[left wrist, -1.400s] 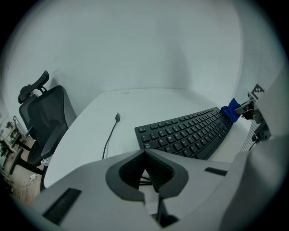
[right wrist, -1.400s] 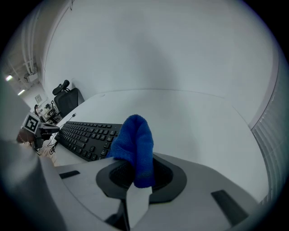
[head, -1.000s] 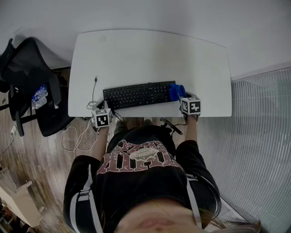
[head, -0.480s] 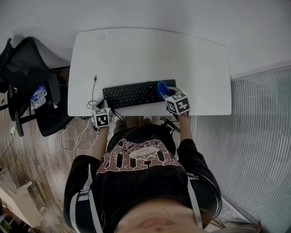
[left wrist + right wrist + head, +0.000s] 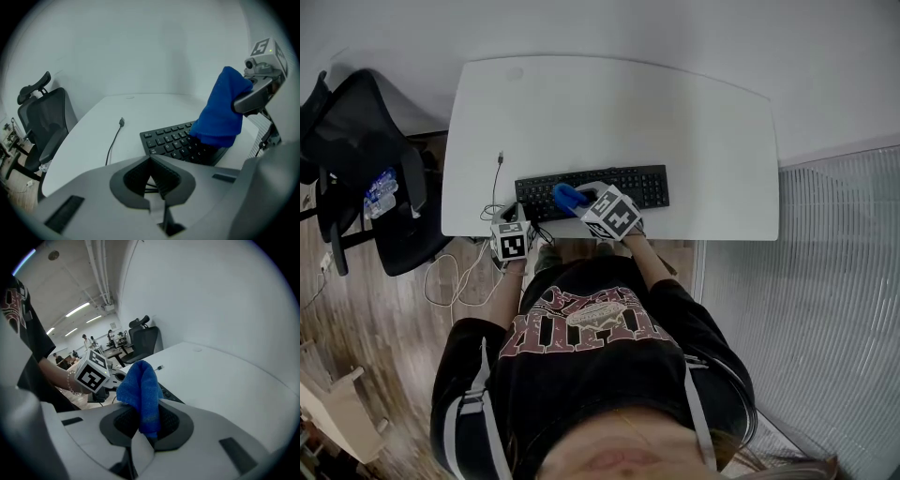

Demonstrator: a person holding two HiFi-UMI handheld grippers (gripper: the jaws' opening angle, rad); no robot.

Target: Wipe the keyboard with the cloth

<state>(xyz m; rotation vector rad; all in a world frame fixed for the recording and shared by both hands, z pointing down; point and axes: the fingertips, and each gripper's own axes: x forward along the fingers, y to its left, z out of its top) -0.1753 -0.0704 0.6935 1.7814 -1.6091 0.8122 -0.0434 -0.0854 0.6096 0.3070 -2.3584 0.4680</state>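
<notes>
A black keyboard (image 5: 623, 186) lies near the front edge of the white desk (image 5: 609, 112). My right gripper (image 5: 579, 201) is shut on a blue cloth (image 5: 566, 197), which rests on the left-middle keys. In the right gripper view the cloth (image 5: 139, 387) bunches up out of the shut jaws (image 5: 146, 420). My left gripper (image 5: 512, 221) sits at the desk's front edge beside the keyboard's left end, with its jaws (image 5: 151, 161) shut on nothing. From there I see the keyboard (image 5: 173, 140), with the cloth (image 5: 220, 112) hanging onto it from the right gripper (image 5: 255, 93).
A loose cable (image 5: 498, 178) with a plug lies on the desk left of the keyboard, and more cables (image 5: 459, 281) hang off the front edge. A black office chair (image 5: 366, 159) holding a bottle (image 5: 382, 195) stands left of the desk.
My right gripper has dragged the blue cloth leftward along the keyboard, from its right end to its left-middle. The left gripper has stayed put.
</notes>
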